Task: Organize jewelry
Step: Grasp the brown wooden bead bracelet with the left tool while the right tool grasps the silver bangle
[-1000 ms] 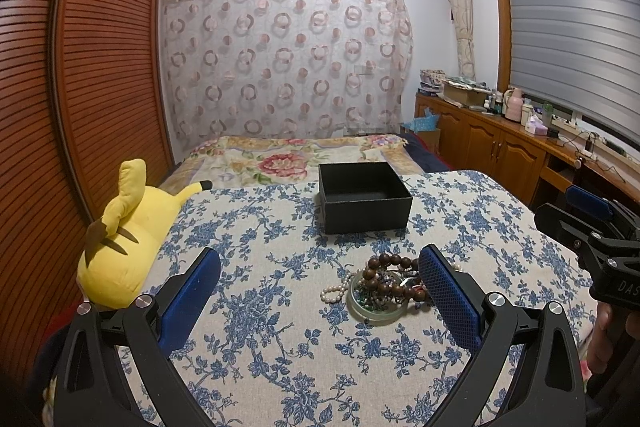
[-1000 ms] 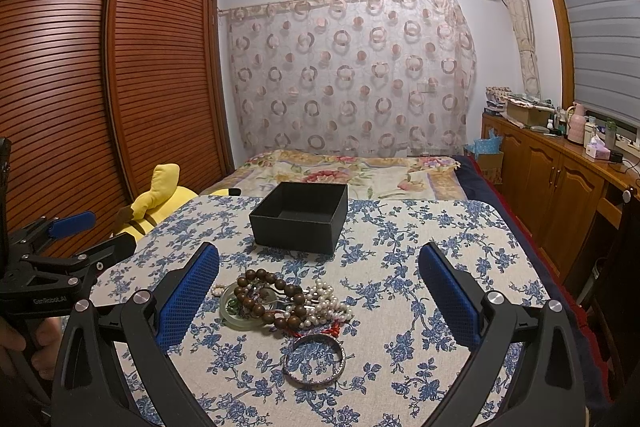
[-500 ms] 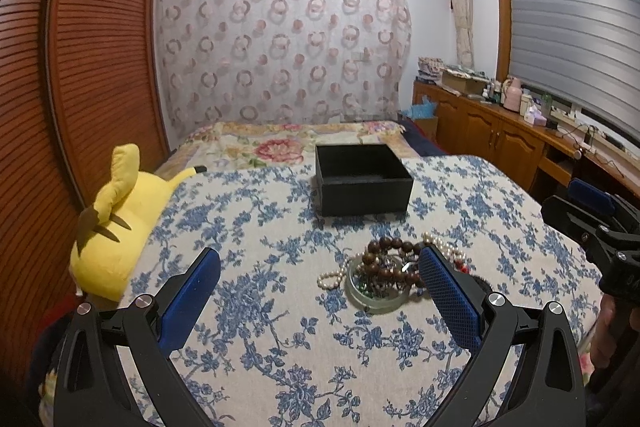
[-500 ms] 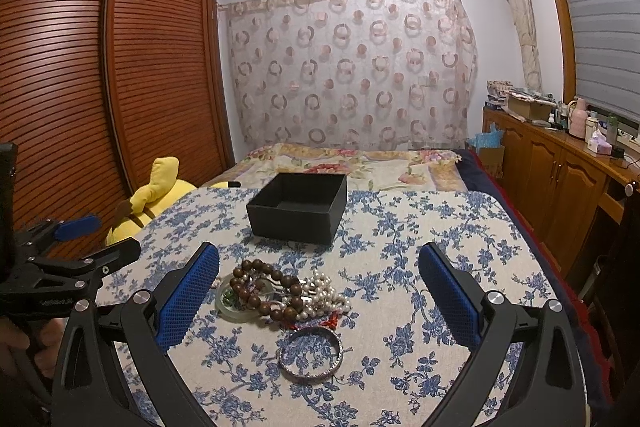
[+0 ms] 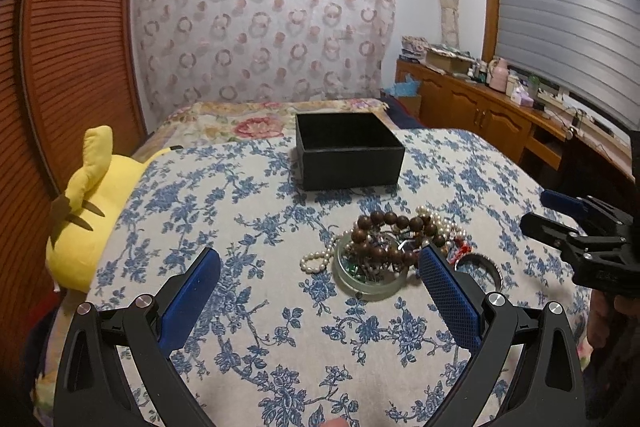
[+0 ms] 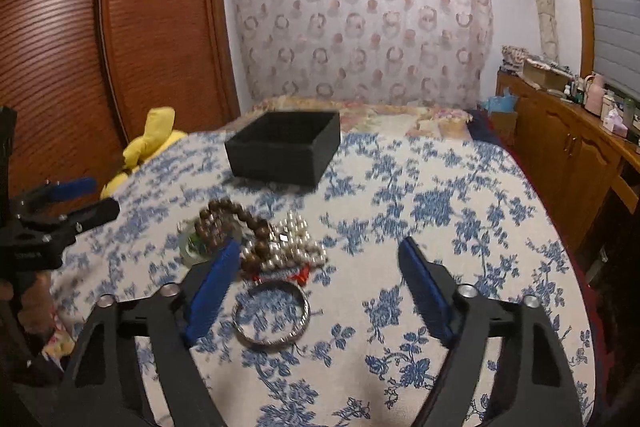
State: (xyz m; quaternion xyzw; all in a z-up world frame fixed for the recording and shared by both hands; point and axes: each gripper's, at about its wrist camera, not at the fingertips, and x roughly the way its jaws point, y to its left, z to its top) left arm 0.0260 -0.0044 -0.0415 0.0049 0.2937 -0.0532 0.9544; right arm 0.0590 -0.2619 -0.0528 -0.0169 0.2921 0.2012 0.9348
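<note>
With my right gripper (image 6: 320, 259) narrowing but nothing yet gripped over the silver bangle (image 6: 272, 313), and my left gripper (image 5: 320, 269) spread wide and empty, I fear snagging the tangled jewelry pile (image 5: 394, 245) beyond and dragging several strands together, while the black box (image 5: 348, 155) farther back looks empty.

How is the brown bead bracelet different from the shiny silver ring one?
The brown bead bracelet is a string of round wooden-looking balls; the silver bangle is one thin, smooth hoop. The bead bracelet lies heaped in the pile over the green glassy bangle; the silver bangle lies flat at the pile's near edge. Both rest on the flowered cloth, outside the black box.
</note>
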